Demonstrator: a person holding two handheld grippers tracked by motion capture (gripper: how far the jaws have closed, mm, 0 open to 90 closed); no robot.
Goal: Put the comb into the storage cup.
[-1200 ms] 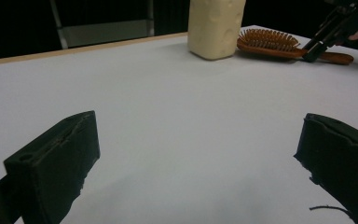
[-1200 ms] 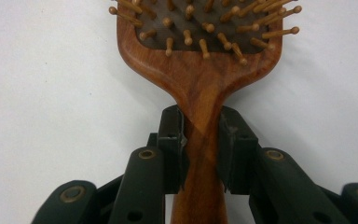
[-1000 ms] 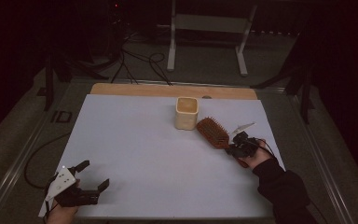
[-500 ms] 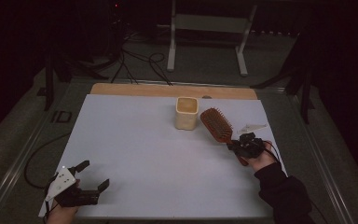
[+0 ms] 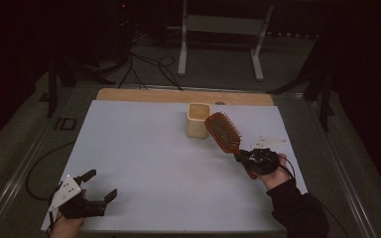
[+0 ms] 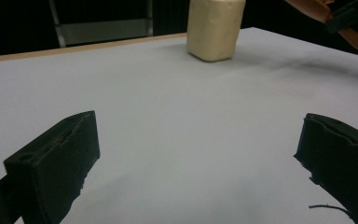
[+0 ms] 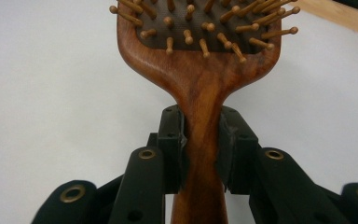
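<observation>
I have the right hand-held gripper (image 5: 245,161) pinching the wooden hairbrush (image 5: 223,132) by its handle, and in the right gripper view the two black jaws press on either side of the narrow neck just below the brush head (image 7: 200,42), bristles facing the camera. From the high view the hairbrush is lifted off the white surface (image 5: 144,148) at the right side, its head tilted up and toward the far left, ending just beside the cream cup (image 5: 197,120), which stands upright near the far edge; whether brush and cup touch I cannot tell. My left hand-held gripper (image 5: 99,187) rests at the near left corner of the surface, well apart from both things, with its jaws spread wide and nothing between them. In the left gripper view the cup (image 6: 214,28) stands far ahead.
</observation>
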